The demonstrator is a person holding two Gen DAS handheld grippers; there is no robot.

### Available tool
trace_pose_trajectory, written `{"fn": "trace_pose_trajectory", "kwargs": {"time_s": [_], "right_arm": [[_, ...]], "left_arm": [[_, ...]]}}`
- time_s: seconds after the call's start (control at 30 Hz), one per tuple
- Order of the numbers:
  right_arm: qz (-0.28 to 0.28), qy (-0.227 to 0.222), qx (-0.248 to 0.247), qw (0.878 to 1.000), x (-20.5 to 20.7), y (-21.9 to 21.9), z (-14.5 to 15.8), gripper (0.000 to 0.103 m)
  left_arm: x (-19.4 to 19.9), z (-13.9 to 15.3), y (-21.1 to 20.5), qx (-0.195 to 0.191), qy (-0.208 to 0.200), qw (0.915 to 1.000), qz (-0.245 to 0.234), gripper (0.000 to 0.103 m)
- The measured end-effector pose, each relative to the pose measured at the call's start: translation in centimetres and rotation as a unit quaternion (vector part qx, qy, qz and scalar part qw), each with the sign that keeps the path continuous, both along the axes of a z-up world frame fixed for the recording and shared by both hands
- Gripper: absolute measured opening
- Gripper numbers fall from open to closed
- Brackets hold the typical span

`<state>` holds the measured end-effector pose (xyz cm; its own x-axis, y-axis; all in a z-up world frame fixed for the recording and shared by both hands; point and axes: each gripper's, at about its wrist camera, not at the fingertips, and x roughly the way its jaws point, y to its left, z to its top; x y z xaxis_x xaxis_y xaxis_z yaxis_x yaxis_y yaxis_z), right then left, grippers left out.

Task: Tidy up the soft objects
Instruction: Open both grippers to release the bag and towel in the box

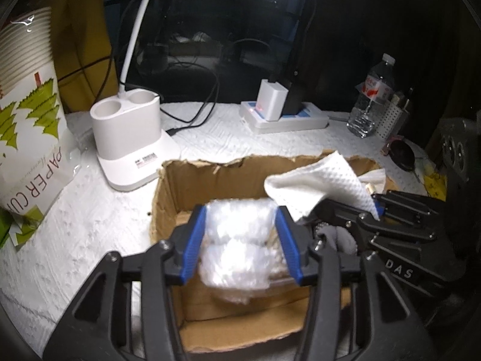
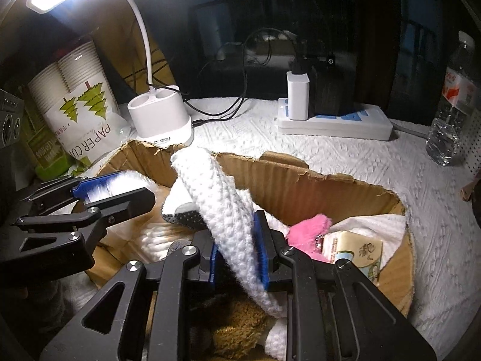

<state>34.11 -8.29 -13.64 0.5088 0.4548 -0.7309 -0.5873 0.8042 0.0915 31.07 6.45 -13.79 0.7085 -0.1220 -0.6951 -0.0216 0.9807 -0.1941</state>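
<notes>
My left gripper (image 1: 240, 243) is shut on a clear plastic pack of white cotton pads (image 1: 237, 249) and holds it over the open cardboard box (image 1: 168, 186). My right gripper (image 2: 237, 255) is shut on a white textured cloth (image 2: 216, 192) that drapes above the same box (image 2: 345, 192). In the left wrist view the right gripper (image 1: 375, 210) comes in from the right with the cloth (image 1: 318, 180). In the right wrist view the left gripper (image 2: 99, 189) shows at the left. Inside the box lie a pink fluffy item (image 2: 309, 228), a tissue packet (image 2: 354, 246), a brown plush (image 2: 237, 328) and cotton swabs (image 2: 162, 240).
A white lamp base (image 1: 129, 132) stands behind the box. A paper cup sleeve (image 1: 27, 96) leans at the left. A power strip with chargers (image 1: 282, 114) and a water bottle (image 1: 372, 96) stand at the back right. White paper towel covers the table (image 1: 90, 210).
</notes>
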Motion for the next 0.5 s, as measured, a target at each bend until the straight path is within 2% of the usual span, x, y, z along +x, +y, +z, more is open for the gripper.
{"fn": "trace_pose_trajectory", "kwargs": {"time_s": [0.1, 0.5], "right_arm": [[-0.003, -0.006, -0.001, 1.000, -0.4, -0.3, 0.5, 0.037], [-0.005, -0.032, 0.002, 0.999, -3.4, -1.3, 2.9, 0.045]], "left_arm": [[-0.3, 0.4, 0.1, 0.002, -0.003, 1.0000, 0.006, 0.050], [-2.9, 2.7, -0.1, 0.007, -0.026, 0.9996, 0.009, 0.051]]}}
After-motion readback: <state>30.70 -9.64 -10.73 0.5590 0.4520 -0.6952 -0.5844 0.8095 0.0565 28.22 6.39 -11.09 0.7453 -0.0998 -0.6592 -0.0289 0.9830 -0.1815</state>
